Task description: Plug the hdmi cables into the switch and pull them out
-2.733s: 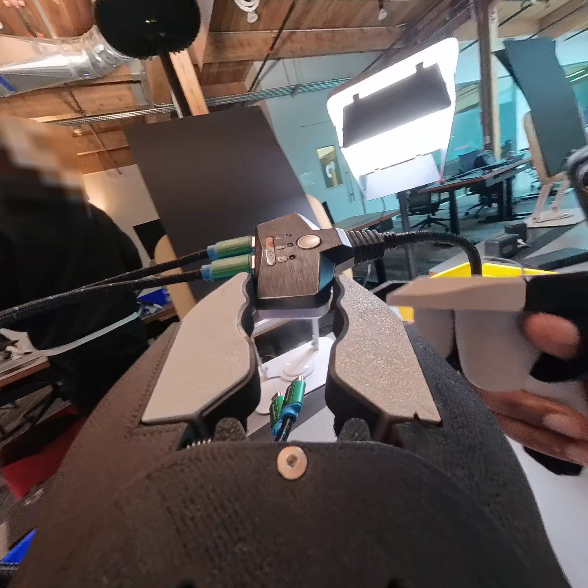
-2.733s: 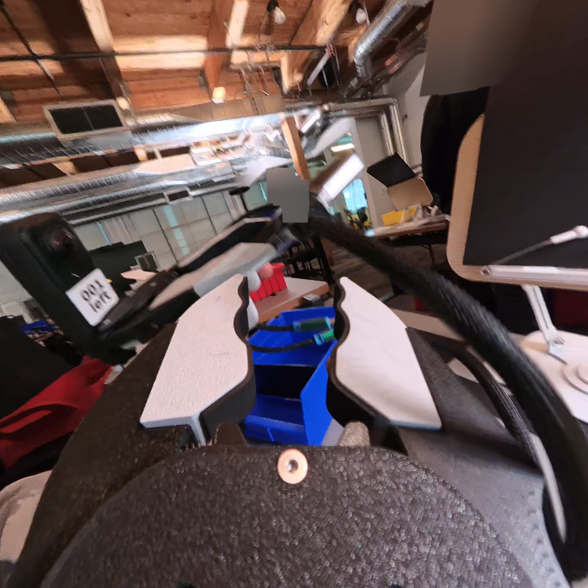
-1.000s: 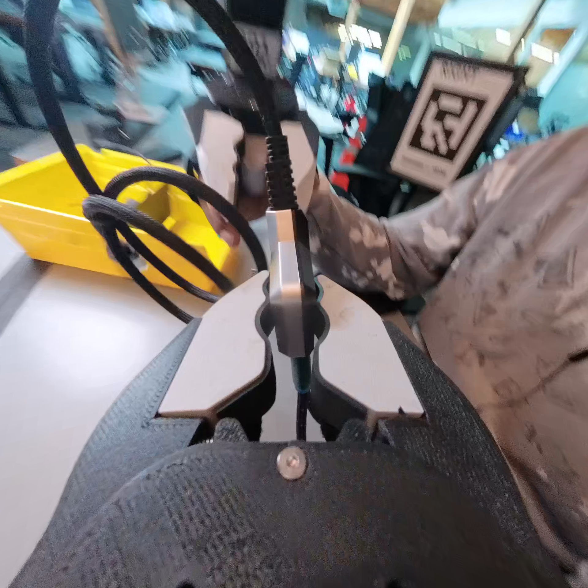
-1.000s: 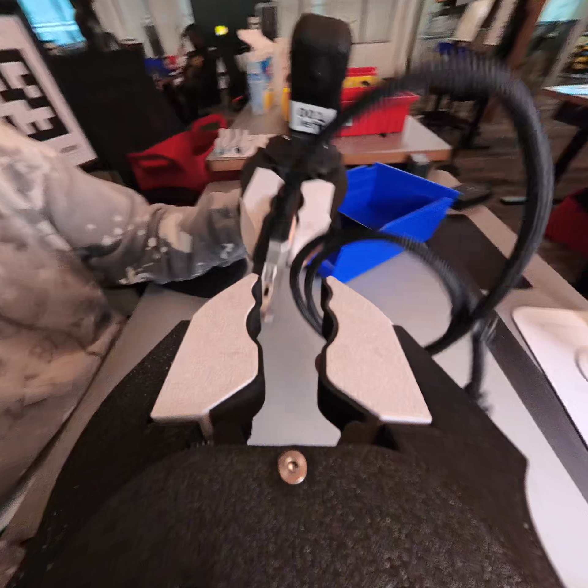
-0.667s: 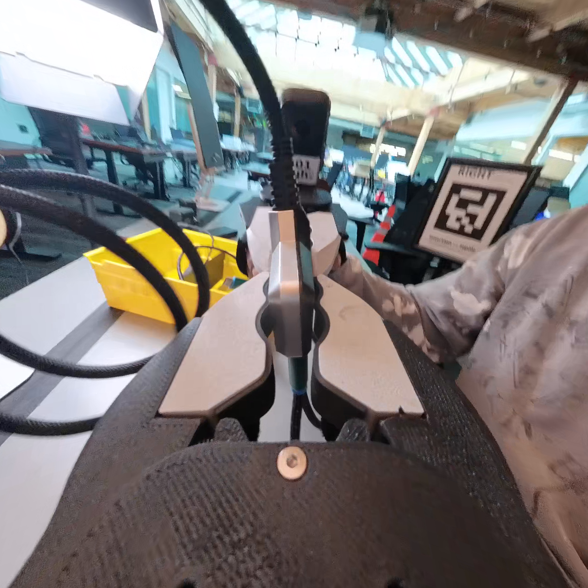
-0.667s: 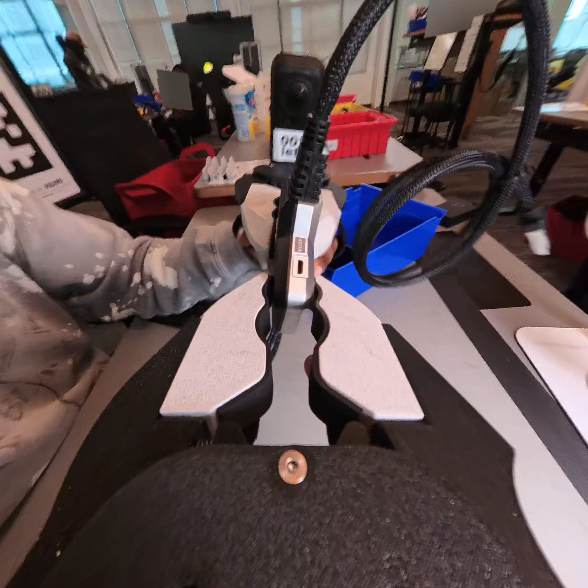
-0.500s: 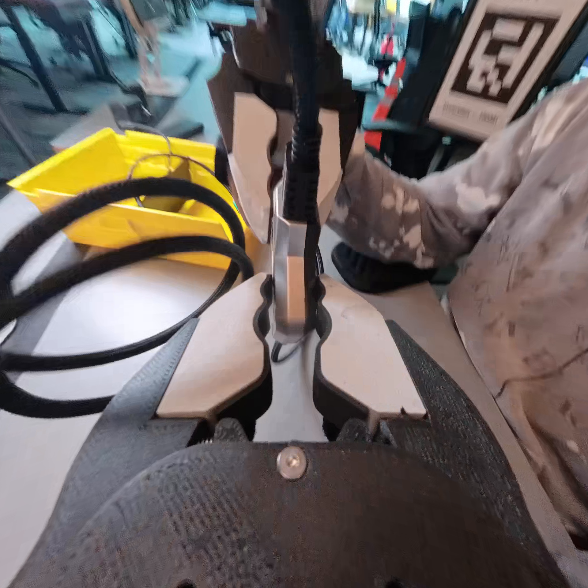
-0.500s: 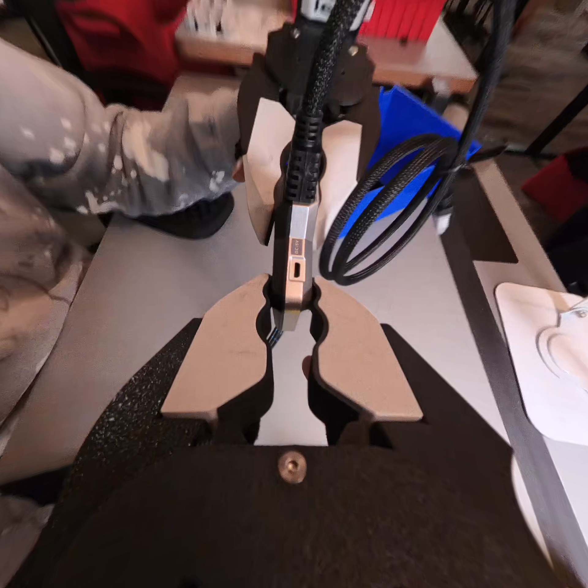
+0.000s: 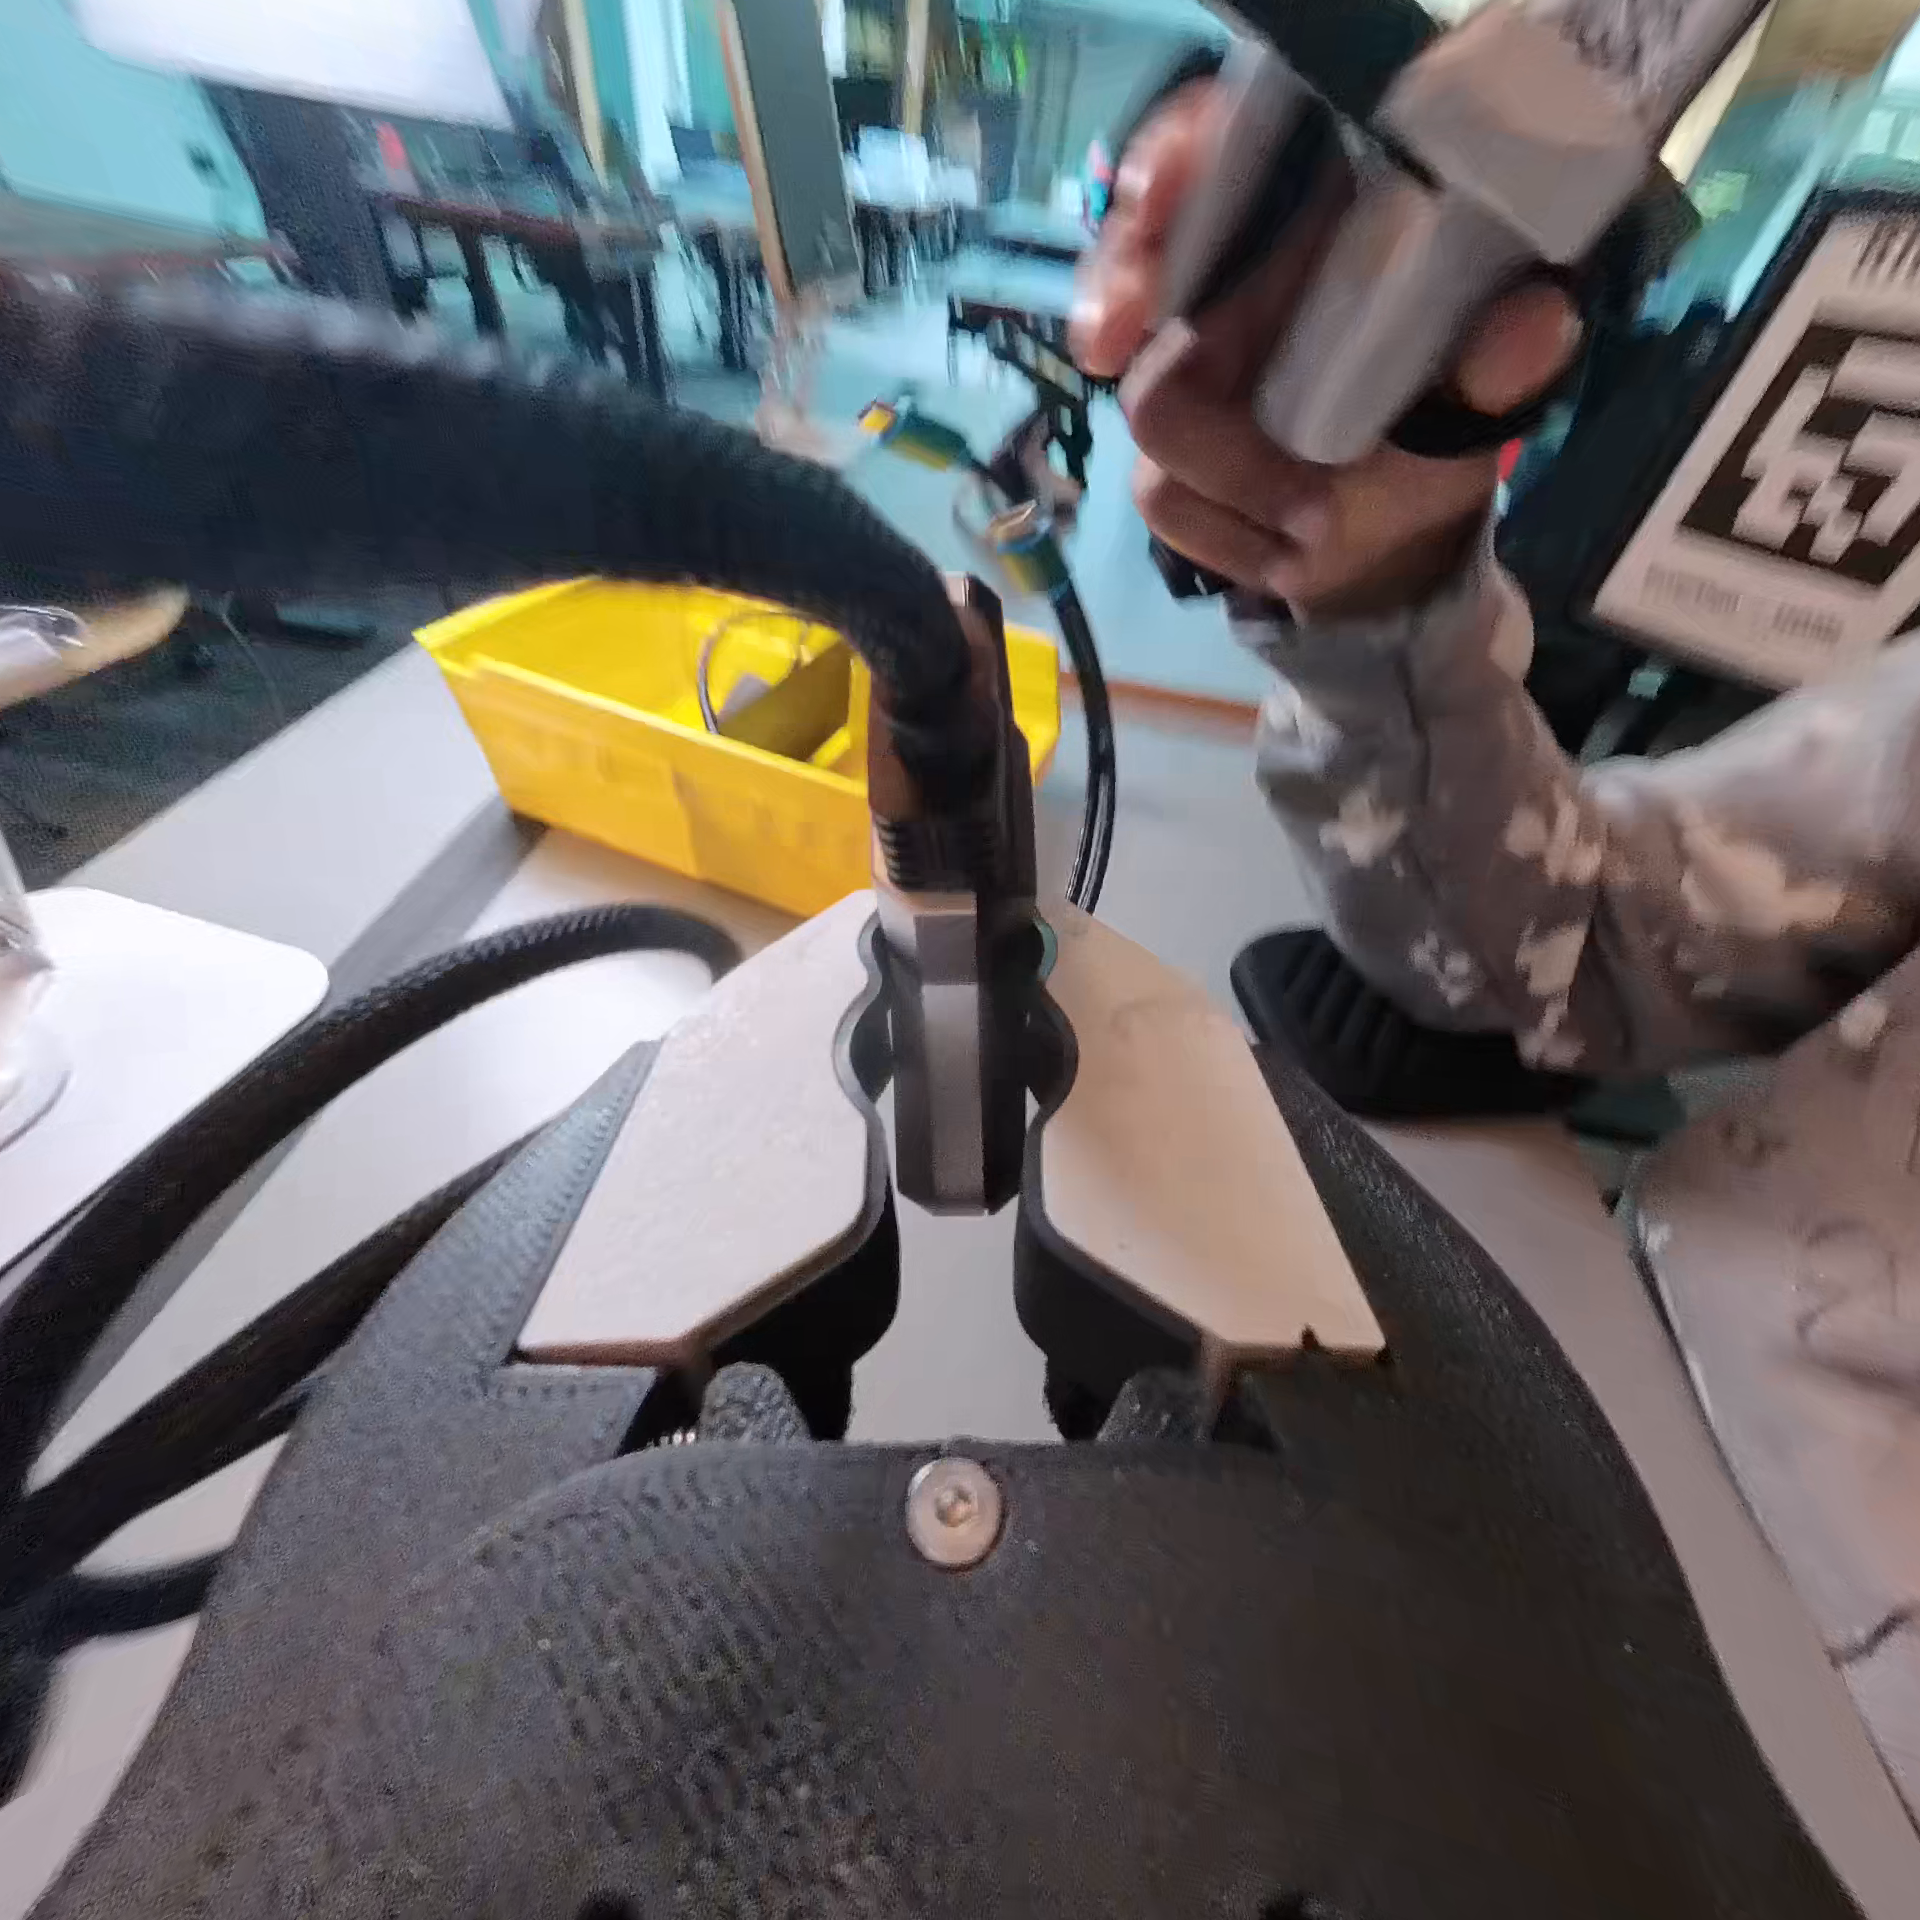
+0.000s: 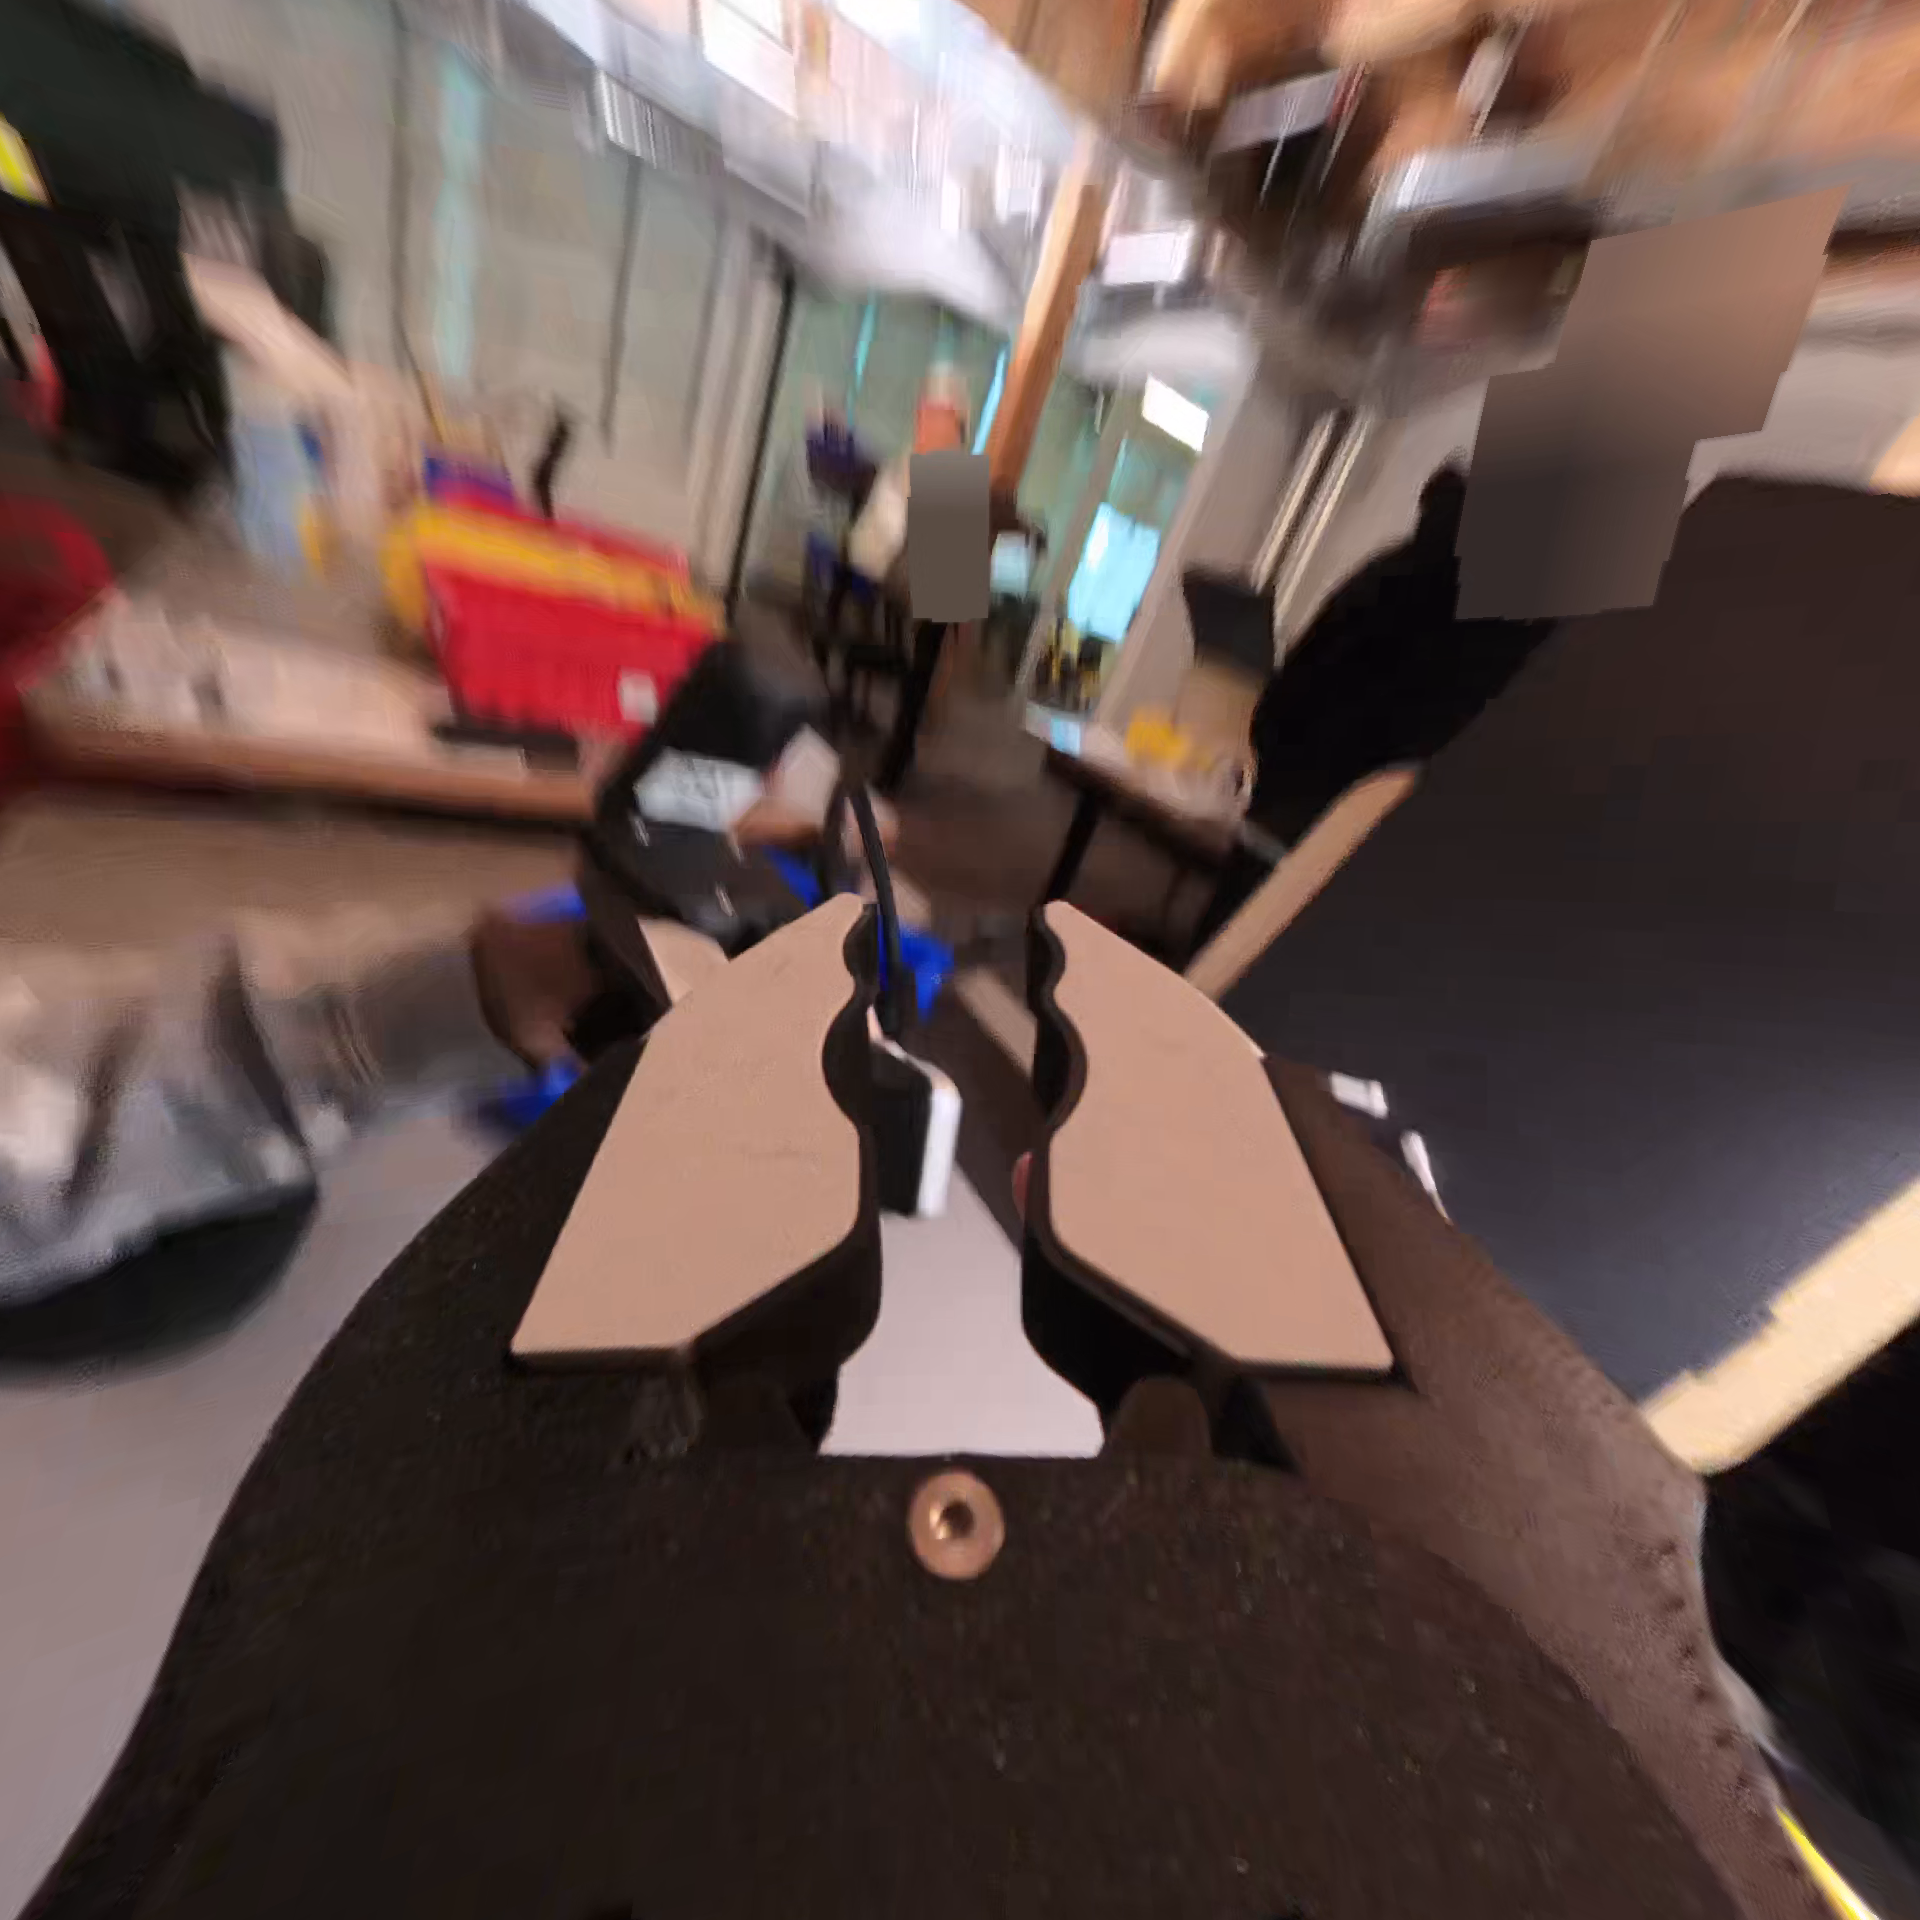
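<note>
Clamping slab-shaped brushed-metal switch, left hand-held gripper, braided cable

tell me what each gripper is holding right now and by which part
The left gripper is shut on the switch, clamping its flat faces at the end away from the braided cable. The right gripper is open and holds nothing.

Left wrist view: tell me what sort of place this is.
Most likely a shared workshop or lab with office space. A yellow parts bin sits on a grey worktable, a large fiducial marker board stands at the right, and rows of desks fill the blurred background.
</note>
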